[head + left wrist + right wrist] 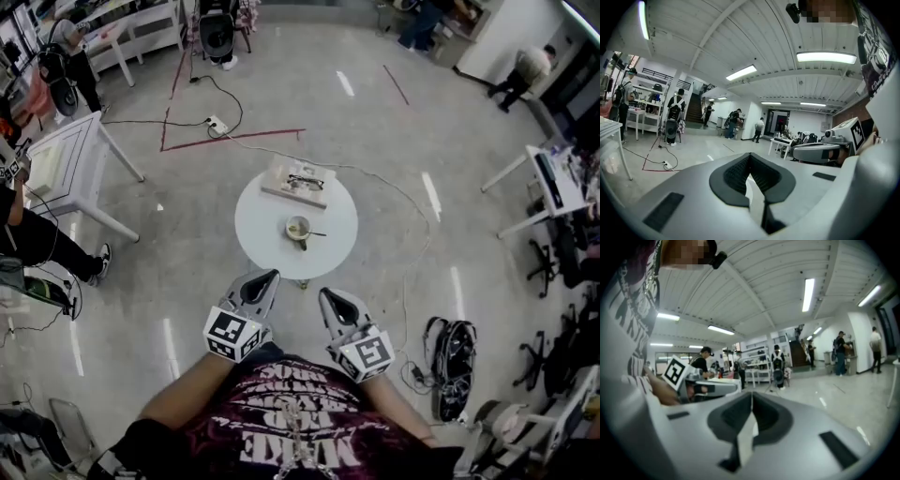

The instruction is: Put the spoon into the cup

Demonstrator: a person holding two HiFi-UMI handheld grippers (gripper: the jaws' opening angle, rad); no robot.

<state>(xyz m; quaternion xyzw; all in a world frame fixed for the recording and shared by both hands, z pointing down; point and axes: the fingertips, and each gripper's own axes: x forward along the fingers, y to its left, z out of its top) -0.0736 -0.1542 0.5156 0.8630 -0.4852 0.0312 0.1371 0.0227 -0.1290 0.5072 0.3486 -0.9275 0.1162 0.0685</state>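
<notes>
Spoon (317, 233): thin dark handle sticking out at 3 o'clock of the cup (297, 227). Too small to tell whether its bowl end leans inside the cup or lies on the bench beside it. Cup is upright and pale, a little off the centre of the round white bench (262, 236) toward 6 o'clock. Small greenish bit touches the cup at its 6 o'clock, can't tell what it is. Flat tray (279, 176) with a dark item on it sits at the bench's 12 o'clock, apart from the cup.

Left tongs (270, 277) and right tongs (326, 294) are both off the bench edge at its 6 o'clock, near the person's chest, and aimed roughly at the bench. Both are pressed together with nothing between them.

Judgement: reach-in stage, no grasp yet. To do it well:
- Get close to the bench first.
- Part the right tongs before arriving, since the handle is on that side.
- Pinch mid-handle across its width.
- Steady the cup wall at 9 o'clock with the left tongs so the cup doesn't slide or tip.
- Lower the spoon bowl-end first and let go only once it rests inside.
</notes>
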